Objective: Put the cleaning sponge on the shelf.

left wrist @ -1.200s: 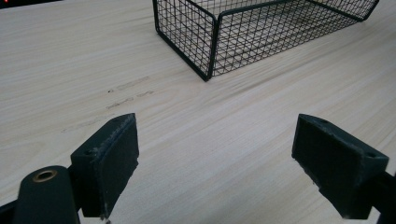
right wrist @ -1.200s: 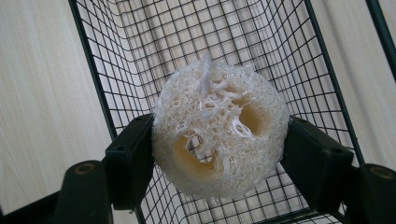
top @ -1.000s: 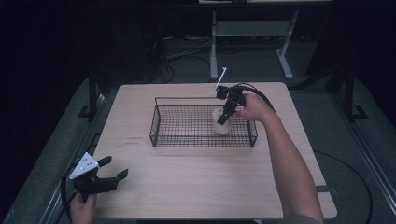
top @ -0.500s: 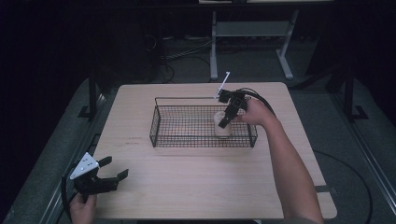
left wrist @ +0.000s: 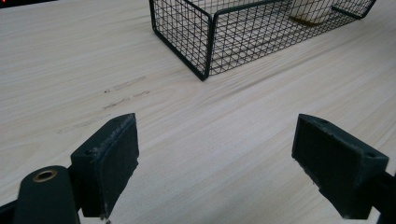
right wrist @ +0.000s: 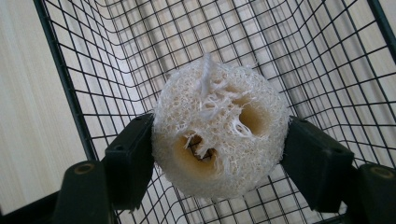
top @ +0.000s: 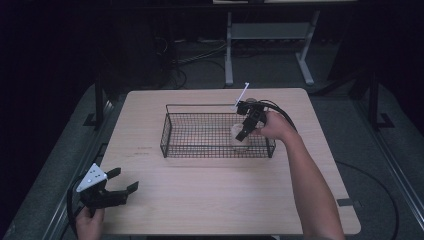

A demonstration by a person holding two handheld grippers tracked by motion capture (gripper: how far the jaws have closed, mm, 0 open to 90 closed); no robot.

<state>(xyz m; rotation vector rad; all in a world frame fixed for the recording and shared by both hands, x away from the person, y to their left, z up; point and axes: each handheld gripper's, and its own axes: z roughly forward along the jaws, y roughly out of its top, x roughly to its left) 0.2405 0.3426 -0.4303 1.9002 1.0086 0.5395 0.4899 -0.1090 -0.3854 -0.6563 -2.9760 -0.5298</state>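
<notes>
The right tool (right wrist: 219,154) was clamped on a loofah sponge (right wrist: 219,135), held low inside the wire basket (top: 170,137) at its right end. The sponge looked soft and frayed, so its fibres could snag the mesh or it could slip free if the squeeze eased. The left tool (left wrist: 231,163) hung apart and empty over the tabletop (top: 220,190). No writing or label could be read.

The basket (top: 216,131) stands mid-surface (top: 210,195), its wire walls blocking sideways entry; only its top is open. Inside, the right gripper (top: 243,131) and loofah (right wrist: 219,128) crowd the right end. Bare surface surrounds the left gripper (top: 122,181).
</notes>
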